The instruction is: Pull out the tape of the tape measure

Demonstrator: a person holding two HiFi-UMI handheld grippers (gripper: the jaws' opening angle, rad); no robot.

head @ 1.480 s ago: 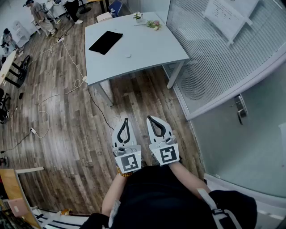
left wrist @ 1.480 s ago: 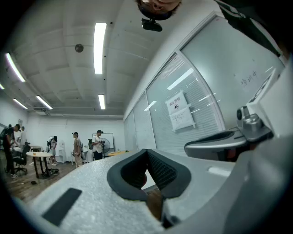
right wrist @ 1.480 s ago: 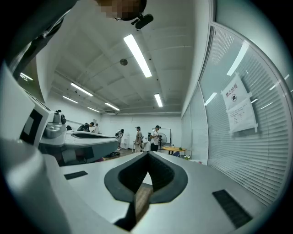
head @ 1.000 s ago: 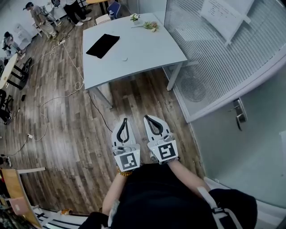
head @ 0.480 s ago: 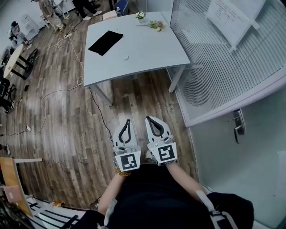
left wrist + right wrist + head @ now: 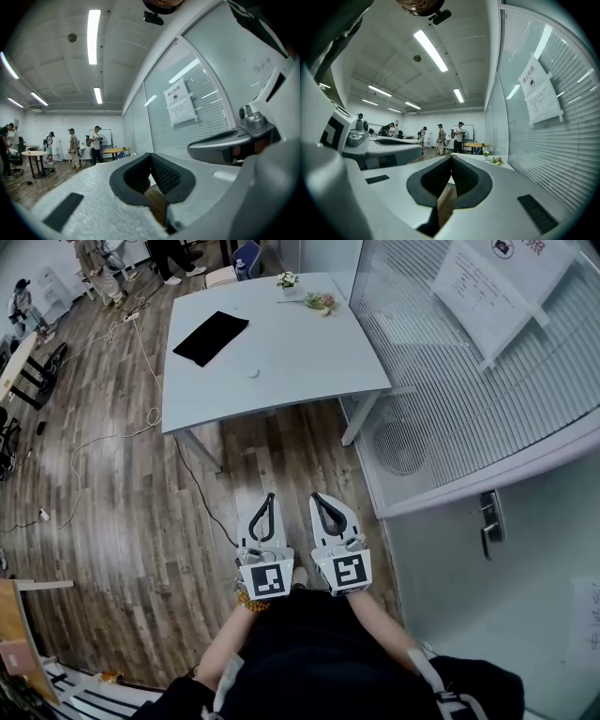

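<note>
What looks like the tape measure (image 6: pixel 254 373), small and pale, lies on the tabletop (image 6: pixel 309 352) near a black mat (image 6: pixel 210 337), well apart from both grippers. The left gripper (image 6: pixel 267 500) and right gripper (image 6: pixel 319 500) have fingers together, empty. The floor cable (image 6: pixel 202 491) ahead could snag a foot on approach
</note>
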